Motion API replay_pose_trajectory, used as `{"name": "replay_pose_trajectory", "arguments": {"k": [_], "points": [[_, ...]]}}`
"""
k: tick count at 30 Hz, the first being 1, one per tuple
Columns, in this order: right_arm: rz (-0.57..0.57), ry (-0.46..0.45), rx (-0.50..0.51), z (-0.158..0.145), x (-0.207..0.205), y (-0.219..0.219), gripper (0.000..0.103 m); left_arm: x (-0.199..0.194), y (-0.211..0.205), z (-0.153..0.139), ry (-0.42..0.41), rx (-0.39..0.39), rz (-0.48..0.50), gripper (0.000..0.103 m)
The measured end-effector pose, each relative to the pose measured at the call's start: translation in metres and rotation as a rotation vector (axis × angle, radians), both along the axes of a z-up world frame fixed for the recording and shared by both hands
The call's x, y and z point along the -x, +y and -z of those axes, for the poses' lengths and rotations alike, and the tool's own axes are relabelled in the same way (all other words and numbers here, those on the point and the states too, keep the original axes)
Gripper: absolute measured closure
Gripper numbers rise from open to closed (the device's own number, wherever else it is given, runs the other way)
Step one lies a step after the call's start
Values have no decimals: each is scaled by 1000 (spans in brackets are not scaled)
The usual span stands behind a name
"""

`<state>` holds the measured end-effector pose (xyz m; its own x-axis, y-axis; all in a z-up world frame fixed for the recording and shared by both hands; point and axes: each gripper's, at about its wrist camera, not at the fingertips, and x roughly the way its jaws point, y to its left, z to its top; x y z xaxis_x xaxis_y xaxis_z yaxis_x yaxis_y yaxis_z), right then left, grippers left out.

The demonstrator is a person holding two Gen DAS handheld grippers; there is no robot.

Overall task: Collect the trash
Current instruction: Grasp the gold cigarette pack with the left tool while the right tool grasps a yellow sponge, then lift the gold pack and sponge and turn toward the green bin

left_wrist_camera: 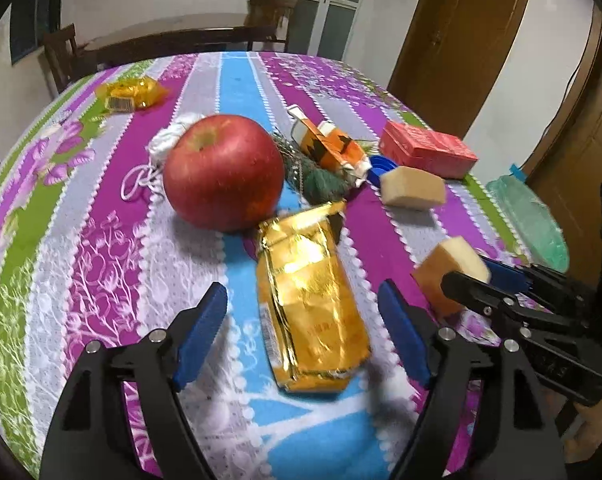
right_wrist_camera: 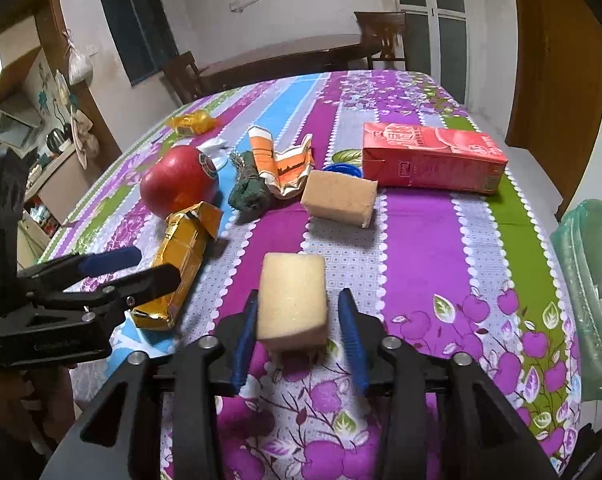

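Left gripper (left_wrist_camera: 303, 336) straddles the gold foil packet (left_wrist_camera: 311, 300) flat on the tablecloth (left_wrist_camera: 101, 260), fingers released. The packet looks light, crinkly and slippery: pinch across its long edges. Its print is unreadable. Right gripper (right_wrist_camera: 299, 340) brackets the sponge block (right_wrist_camera: 293, 300); soft, compressible; contact unclear.

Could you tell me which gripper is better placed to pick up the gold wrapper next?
Left. The left gripper is open astride the gold wrapper; the right gripper brackets a sponge block instead.
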<state>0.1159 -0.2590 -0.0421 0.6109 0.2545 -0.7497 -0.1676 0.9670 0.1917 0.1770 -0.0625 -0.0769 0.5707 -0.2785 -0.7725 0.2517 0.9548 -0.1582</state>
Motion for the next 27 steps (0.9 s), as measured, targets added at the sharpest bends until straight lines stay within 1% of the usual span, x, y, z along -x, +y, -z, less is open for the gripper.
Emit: {"name": "replay_pose_trajectory", "arguments": {"k": [2, 3, 4, 5, 7, 8, 9, 11, 13, 16, 21, 27], "points": [[-2, 1, 0, 0, -4, 3, 62, -9, -1, 8, 33, -13, -10, 29], [-4, 1, -1, -1, -5, 4, 62, -10, -1, 10, 36, -16, -11, 32], [-7, 3, 1, -1, -7, 6, 62, -11, -2, 12, 36, -22, -10, 36], [-9, 2, 10, -1, -8, 8, 62, -10, -3, 12, 22, -30, -12, 44], [-14, 1, 40, -1, -9, 12, 63, -9, -7, 11, 19, -23, -2, 52], [-14, 1, 47, 0, -10, 13, 63, -9, -8, 11, 17, -22, -2, 53], [-12, 0, 50, 0, -10, 13, 64, -9, -9, 11, 16, -19, -1, 53], [-2, -7, 57, 1, -9, 11, 70, -9, -11, 12, 11, -16, 1, 55], [7, -18, 44, 2, -7, 8, 71, -7, -13, 11, 1, -22, 6, 56], [22, -46, 32, 2, -1, 6, 71, 0, -16, 7, -35, -37, 6, 56], [44, -143, 35, -12, 14, 8, 72, 15, -14, -10, -127, -61, -20, 56], [71, -294, 66, -46, 38, 13, 71, 32, -8, -37, -236, -67, -56, 56]]}}
